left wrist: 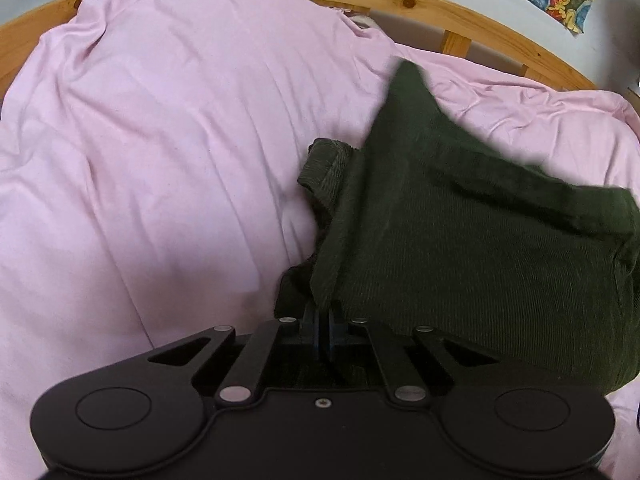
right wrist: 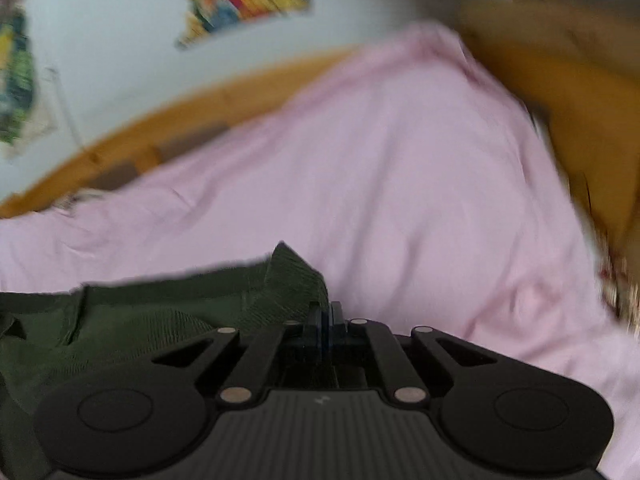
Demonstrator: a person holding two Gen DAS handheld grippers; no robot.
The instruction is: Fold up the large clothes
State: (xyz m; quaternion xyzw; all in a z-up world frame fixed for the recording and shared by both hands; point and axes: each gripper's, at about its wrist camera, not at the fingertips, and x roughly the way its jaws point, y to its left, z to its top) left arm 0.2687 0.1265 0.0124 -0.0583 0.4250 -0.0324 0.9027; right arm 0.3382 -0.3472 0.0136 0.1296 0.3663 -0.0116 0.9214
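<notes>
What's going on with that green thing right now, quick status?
Left tool shut on green corduroy garment. Right tool shut on it too. Garment held up over pink bedding. Nothing in the way.

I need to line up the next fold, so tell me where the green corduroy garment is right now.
The green corduroy garment hangs over the pink bedding, pinched by the left tool at one edge and the right tool at another; the wooden bed frame lies behind it.

Two close, forward-facing views over bed [left wrist: 160, 140]
</notes>
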